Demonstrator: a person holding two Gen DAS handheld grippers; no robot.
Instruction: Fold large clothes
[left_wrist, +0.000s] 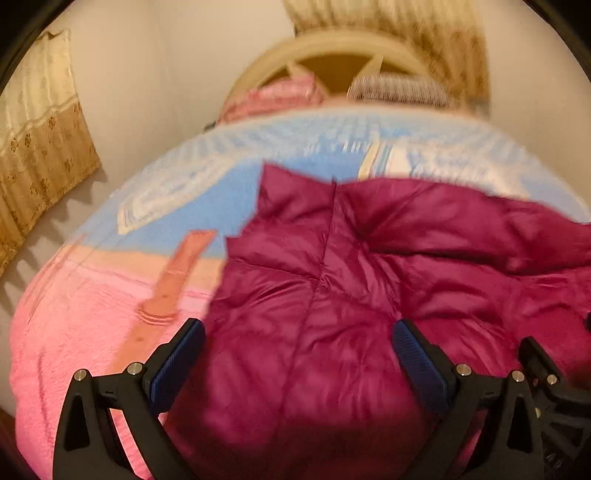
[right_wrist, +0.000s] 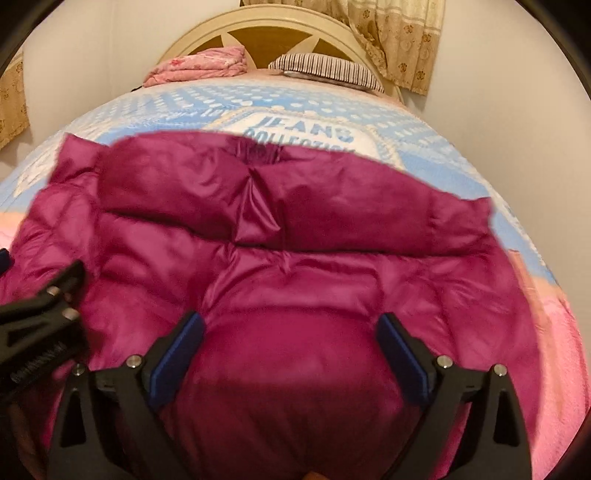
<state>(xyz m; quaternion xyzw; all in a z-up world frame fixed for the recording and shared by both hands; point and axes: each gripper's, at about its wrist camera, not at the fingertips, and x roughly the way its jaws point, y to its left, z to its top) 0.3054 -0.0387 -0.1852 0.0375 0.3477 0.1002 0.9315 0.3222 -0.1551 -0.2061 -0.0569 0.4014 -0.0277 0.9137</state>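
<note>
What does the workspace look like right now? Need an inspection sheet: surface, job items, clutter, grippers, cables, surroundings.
Surface: bed, blue and pink blanket printed JEANS.
Job's things: magenta puffer jacket spread on the blanket, not visibly folded yet.
Clutter: folded pink bedding and striped pillow by the headboard.
Grippers: left gripper open above the jacket; right gripper open above the jacket; neither holds fabric.
Cables: nothing seen.
Surroundings: white wall, beige patterned curtains.

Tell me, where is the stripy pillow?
The stripy pillow lies at the far end of the bed, against the headboard, right of the folded pink blanket.
</note>
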